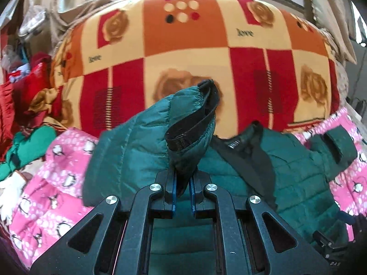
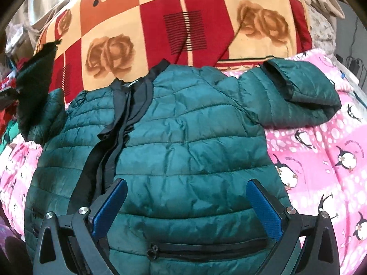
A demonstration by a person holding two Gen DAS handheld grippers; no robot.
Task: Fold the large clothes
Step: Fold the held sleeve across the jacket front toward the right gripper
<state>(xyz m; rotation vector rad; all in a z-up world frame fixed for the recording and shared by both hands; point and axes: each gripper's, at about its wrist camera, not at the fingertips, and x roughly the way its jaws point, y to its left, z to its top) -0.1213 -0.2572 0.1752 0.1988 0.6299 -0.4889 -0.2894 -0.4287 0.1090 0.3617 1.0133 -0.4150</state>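
1. The green puffer jacket [image 2: 183,137] is spread on the pink penguin sheet [image 2: 321,151].
2. One sleeve [image 1: 190,123] is pinched by the left gripper [image 1: 183,183]; sleeve-folding is judged underway.
3. The right gripper [image 2: 188,206] is held released above the hem.
4. Next, the sleeve should be laid across the chest.

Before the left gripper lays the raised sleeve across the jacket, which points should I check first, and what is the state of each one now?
1. Left gripper shut on the left sleeve: ok.
2. Sleeve cuff lifted free of the jacket: ok.
3. Right gripper open, holding nothing, over the hem: ok.
4. Jacket front lying flat: not ok, its zipper edge is bunched.
5. Right sleeve already folded in: not ok, it lies out on the pink blanket.
6. Back of the jacket smooth: cannot tell.
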